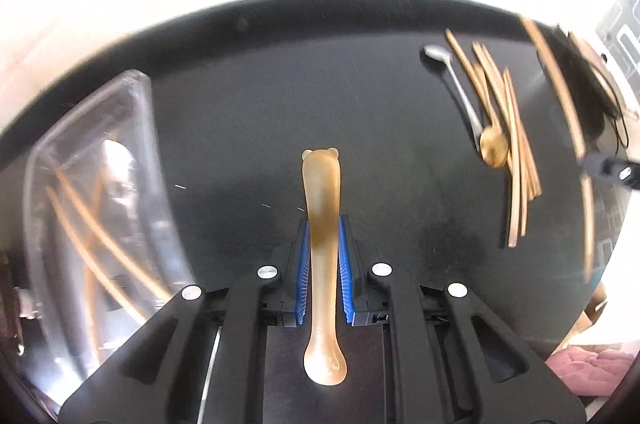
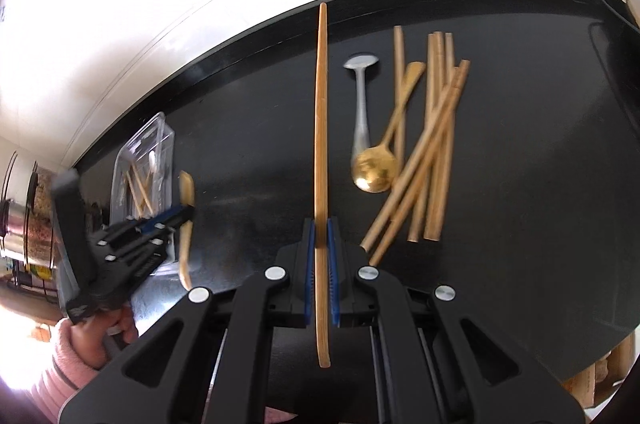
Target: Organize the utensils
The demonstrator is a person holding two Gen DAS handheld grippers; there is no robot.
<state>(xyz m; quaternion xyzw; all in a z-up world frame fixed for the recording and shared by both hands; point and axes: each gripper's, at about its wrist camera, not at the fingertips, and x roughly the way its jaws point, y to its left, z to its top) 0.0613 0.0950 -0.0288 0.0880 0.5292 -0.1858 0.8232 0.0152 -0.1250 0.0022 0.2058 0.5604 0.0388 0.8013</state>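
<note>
1. Your left tongs are clenched on the amber spoon. The blue pads press its handle from both sides, the bowl end lies back toward your hand and the rounded tip points ahead, along the line of the tongs.
2. Your right tongs are clenched on a single chopstick, held near its lower end, so most of its length runs straight ahead over the counter.
3. The clear container sits on the counter to the left of your left tongs, close by, with a few chopsticks already lying in it. Its long side looks to run roughly parallel with the spoon.
4. Your left hand is the nearer one; the likely move is a short sideways carry, keeping the spoon's axis in line with the container.
5. The loose pile lies just right of your right tongs: several chopsticks fanned and overlapping, a gold spoon and a silver spoon beside them, all pointing away from you.
</note>
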